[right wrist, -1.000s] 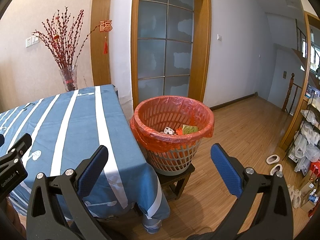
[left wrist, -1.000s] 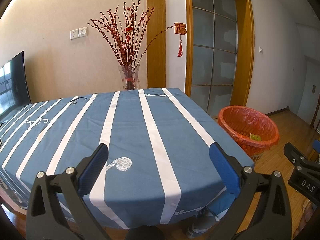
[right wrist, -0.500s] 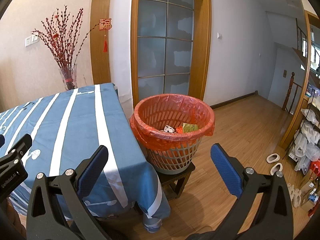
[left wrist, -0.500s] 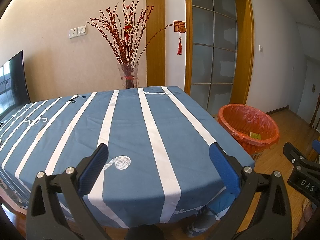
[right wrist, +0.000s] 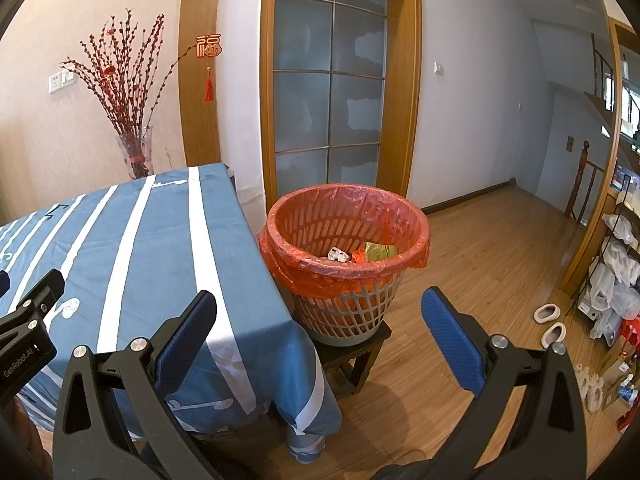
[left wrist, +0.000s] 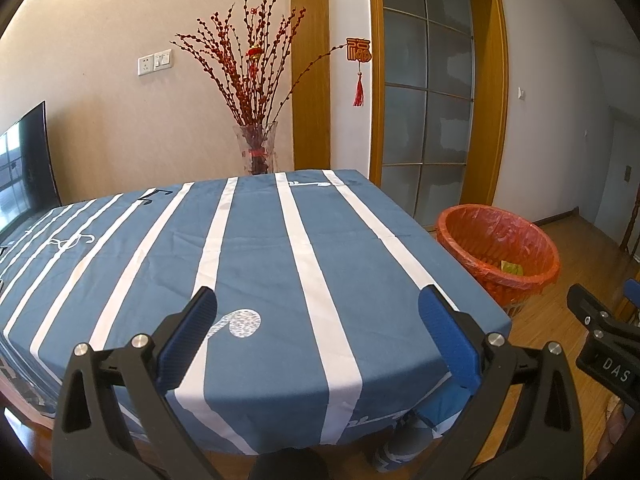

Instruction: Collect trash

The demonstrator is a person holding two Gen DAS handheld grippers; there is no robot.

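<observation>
Left tool held over the near edge of the worktop, fingers spread wide, nothing between the blue pads. Right tool held off the worktop's right edge, above the wooden floor, fingers likewise wide apart and holding nothing. Worktop carries a blue cloth with white stripes and a pale music-note print near the near edge. Waste basket stands just beside the worktop's right edge, raised on a small dark stool; grey lattice wall, lined with an orange-red bag folded over the rim. Trash lies at the bottom of the basket: a green-yellow wrapper, a white crumpled piece, a small red scrap between them. From the left wrist view only the wrapper shows inside the basket. Beyond the worktop's far edge, a glass vase of red-berried branches stands against the wall. A red hanging charm is on the wooden door frame. Pair of slippers on the floor at right, near a rack of bags.
</observation>
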